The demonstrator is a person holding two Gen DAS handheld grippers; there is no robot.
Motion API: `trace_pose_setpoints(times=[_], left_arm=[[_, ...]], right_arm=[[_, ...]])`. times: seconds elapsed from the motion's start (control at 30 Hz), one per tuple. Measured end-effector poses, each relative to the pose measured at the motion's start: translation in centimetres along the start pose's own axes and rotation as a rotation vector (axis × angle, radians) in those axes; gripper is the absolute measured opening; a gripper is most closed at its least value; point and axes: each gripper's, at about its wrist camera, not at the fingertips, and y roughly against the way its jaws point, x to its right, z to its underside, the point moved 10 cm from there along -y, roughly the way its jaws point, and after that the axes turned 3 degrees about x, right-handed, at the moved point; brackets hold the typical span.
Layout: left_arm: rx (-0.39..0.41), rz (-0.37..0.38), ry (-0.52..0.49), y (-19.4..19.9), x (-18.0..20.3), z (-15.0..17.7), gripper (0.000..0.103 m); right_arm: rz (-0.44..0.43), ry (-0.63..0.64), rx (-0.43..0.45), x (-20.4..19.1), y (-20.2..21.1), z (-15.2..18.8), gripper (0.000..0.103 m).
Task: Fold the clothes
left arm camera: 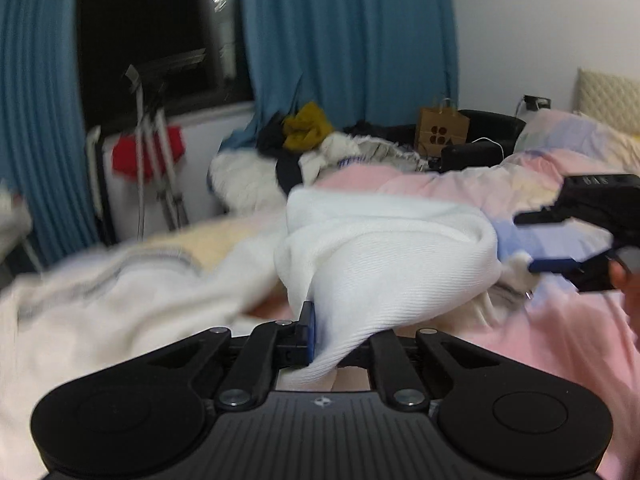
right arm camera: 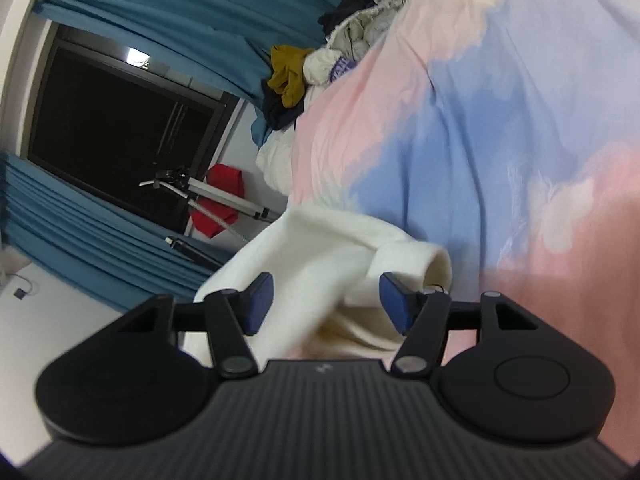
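Observation:
A white knit garment (left arm camera: 384, 248) is lifted in a bunch above the pastel pink, blue and yellow duvet (left arm camera: 560, 340). My left gripper (left arm camera: 340, 340) is shut on its lower edge; only the left blue pad (left arm camera: 308, 332) shows, since cloth hides the other. In the left wrist view my right gripper (left arm camera: 536, 242) sits at the garment's right end, jaws apart. In the right wrist view that right gripper (right arm camera: 326, 304) is open, its blue pads (right arm camera: 258, 304) wide apart, with the white garment (right arm camera: 320, 248) lying loose between and beneath them on the duvet (right arm camera: 480, 120).
Cream fabric with grey stripes (left arm camera: 100, 280) spreads over the bed to the left. At the far side lie a heap of clothes (left arm camera: 308, 132), a brown paper bag (left arm camera: 442, 130) and a pillow (left arm camera: 576, 132). A metal stand (left arm camera: 152, 140) with red cloth (left arm camera: 132, 156) is by the blue curtains (left arm camera: 352, 40).

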Motion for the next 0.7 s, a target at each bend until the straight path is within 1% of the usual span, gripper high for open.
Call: trace_pose_setpoints(times=[0.07,0.13,0.17,0.37,0.4,0.47,0.5,0.57,0.67,0.7], left_arm=[[-0.023,-0.009,0.032,1.8,-1.0,2.6,0.008],[-0.031,-0.011,0.079,2.6,-2.0,4.2,0.008],[-0.035,-0.012,0.103,3.0,-2.5,5.0,0.008],[-0.057,-0.017,0.246,5.3,-5.3,9.9,0.008],[-0.061,-0.018,0.269,5.7,-5.8,10.7,0.008],[-0.085,-0.004,0.279,5.3,-5.9,11.4,0.009],[-0.104,0.01,0.284,5.2,-6.1,11.7,0.009],[-0.131,0.018,0.281,4.9,-5.8,12.6,0.009],[-0.171,0.026,0.251,4.3,-5.5,13.6,0.009],[-0.181,0.028,0.24,4.0,-5.3,13.8,0.009]], right_arm=[[0.006,-0.016,-0.033,0.2,-0.3,0.6,0.062],[0.011,-0.033,-0.066,0.4,-0.5,1.2,0.062],[0.019,-0.031,-0.063,0.5,-0.4,1.2,0.062],[0.081,-0.002,0.006,0.7,1.2,0.2,0.062],[0.103,0.001,0.025,0.9,1.4,-0.1,0.062],[0.157,0.003,0.071,1.7,1.8,-0.9,0.062],[0.172,-0.007,0.069,2.1,1.6,-0.9,0.062],[0.185,-0.027,0.03,2.7,0.8,-0.2,0.062],[0.182,-0.033,-0.063,2.9,-1.0,1.6,0.062],[0.172,-0.027,-0.077,2.6,-1.4,1.9,0.062]])
